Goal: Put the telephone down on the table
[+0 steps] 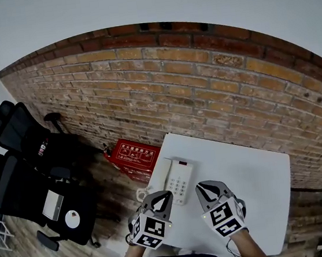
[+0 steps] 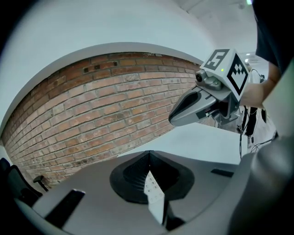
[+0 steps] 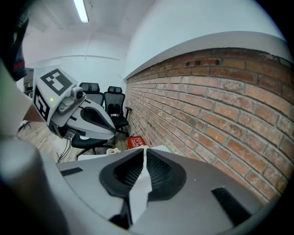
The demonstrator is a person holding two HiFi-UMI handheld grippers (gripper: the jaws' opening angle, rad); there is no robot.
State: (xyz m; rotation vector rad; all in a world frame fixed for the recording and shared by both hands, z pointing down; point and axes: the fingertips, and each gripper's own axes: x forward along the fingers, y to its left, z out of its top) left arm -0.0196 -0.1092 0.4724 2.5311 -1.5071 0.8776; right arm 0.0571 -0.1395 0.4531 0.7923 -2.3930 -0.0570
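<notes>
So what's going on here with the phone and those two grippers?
A person holds a two-jaw gripper in each hand over a white table beside a brick wall. The white telephone lies flat on the table, handset in its cradle, just beyond the jaws. The left gripper and right gripper are both shut and empty, so the phone looks already set down.

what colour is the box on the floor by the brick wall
The box is red with pale print; the head view shows it best.
</notes>
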